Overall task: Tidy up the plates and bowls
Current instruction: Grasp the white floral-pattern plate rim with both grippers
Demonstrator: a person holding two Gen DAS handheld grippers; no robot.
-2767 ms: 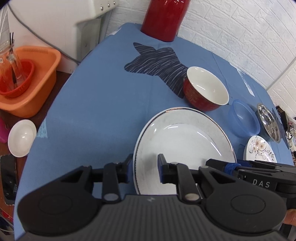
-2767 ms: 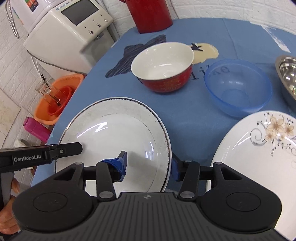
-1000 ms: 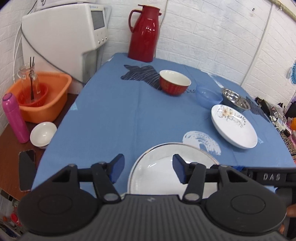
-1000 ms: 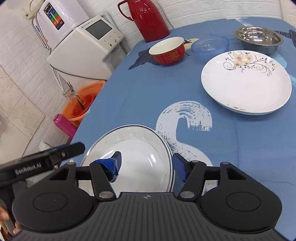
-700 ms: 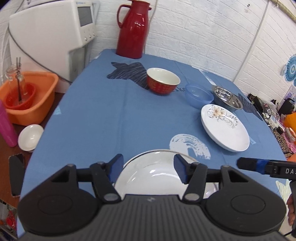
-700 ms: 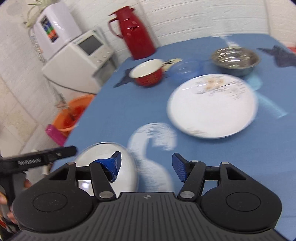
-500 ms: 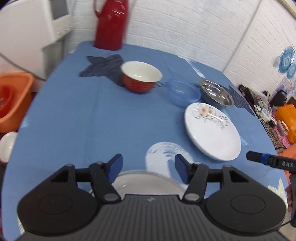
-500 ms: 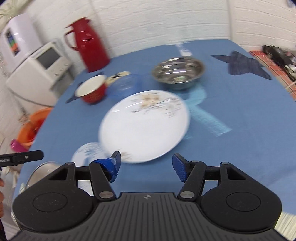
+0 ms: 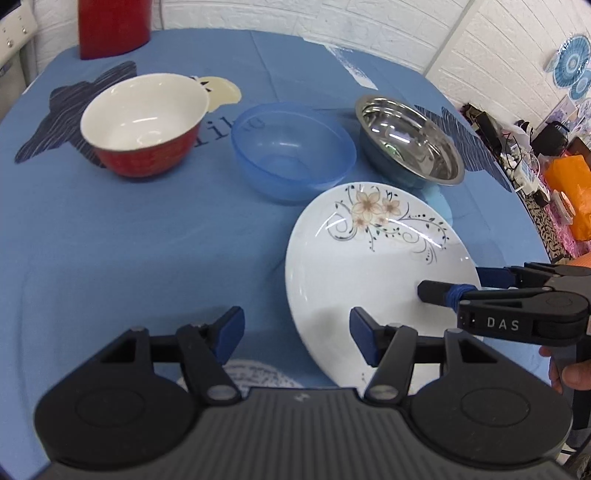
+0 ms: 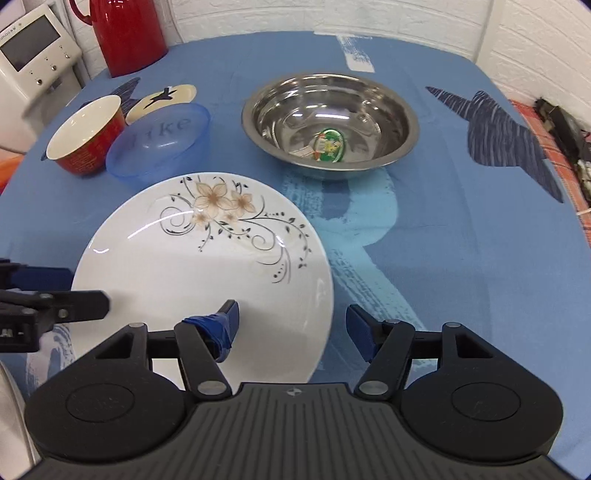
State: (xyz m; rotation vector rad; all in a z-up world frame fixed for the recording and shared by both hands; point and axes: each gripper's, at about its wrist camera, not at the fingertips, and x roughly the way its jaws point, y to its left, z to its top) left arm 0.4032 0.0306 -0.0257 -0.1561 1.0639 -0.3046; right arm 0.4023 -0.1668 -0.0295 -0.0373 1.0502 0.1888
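Observation:
A white plate with a flower pattern (image 9: 369, 266) (image 10: 203, 258) lies on the blue tablecloth. My left gripper (image 9: 295, 330) is open, with the plate's left rim between its fingers. My right gripper (image 10: 291, 325) is open too, and the plate's near right rim sits between its fingers; the left wrist view shows the right gripper (image 9: 452, 282) across the plate's right edge. Behind the plate stand a red bowl (image 9: 144, 122), a clear blue bowl (image 9: 291, 147) and a steel bowl (image 10: 328, 118). A sliver of a plain white plate (image 10: 11, 406) shows at the lower left.
A red thermos (image 10: 129, 33) stands at the table's far edge, with a white appliance (image 10: 29, 48) beyond it. The left gripper (image 10: 85, 290) reaches in from the left in the right wrist view. A person's hand (image 9: 569, 373) holds the right gripper. Clutter (image 9: 554, 177) lies past the right edge.
Both grippers let go of the plain white plate at the near edge and moved forward and right to the flowered plate, which they now flank with open fingers.

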